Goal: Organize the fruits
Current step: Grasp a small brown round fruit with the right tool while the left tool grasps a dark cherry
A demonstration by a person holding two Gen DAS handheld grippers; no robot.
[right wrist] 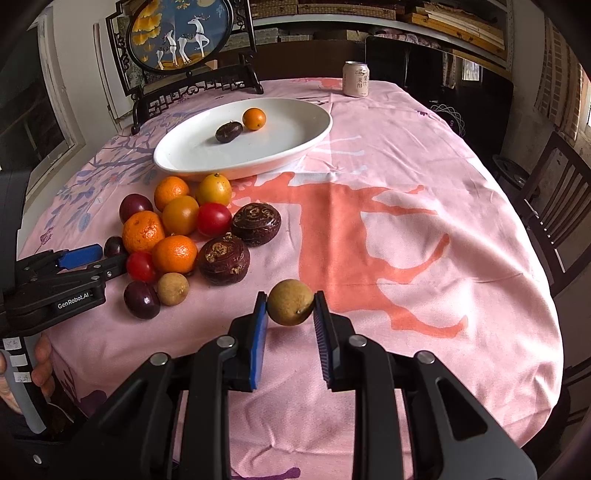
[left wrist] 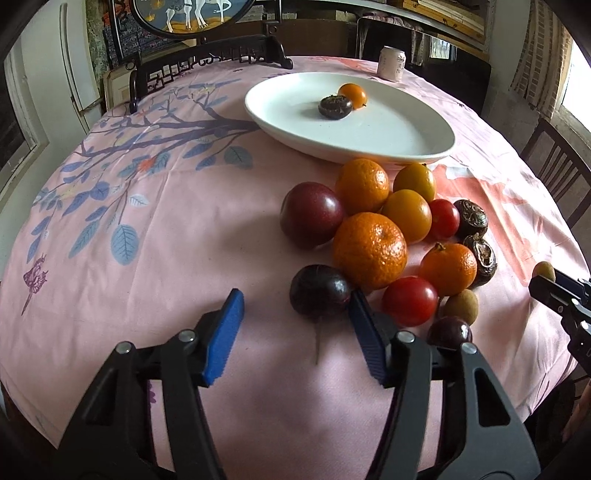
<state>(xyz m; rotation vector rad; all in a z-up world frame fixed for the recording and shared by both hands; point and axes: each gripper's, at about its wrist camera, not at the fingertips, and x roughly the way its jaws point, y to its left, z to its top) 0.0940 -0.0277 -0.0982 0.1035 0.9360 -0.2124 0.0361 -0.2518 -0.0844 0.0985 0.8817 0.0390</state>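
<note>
Right gripper (right wrist: pixel 290 308) jaws pinch longan (right wrist: pixel 290 302) only at tips; may roll out before plate (right wrist: pixel 314 136). Left gripper (left wrist: pixel 295 314) jaws wide, crowding dark plum (left wrist: pixel 319 291).

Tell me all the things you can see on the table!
White oval ceramic plate: one, far side, holding one small orange fruit and one dark brown fruit.
Loose fruit pile: orange, yellow, red, purple, brown, tan; in front of plate.
Pink drink can: one, far edge.
Pink patterned tablecloth: one, covering table.
Framed deer picture: one, behind table.
Tan round fruit: one, between right gripper fingers.
Left gripper: open, at dark purple fruit.
</note>
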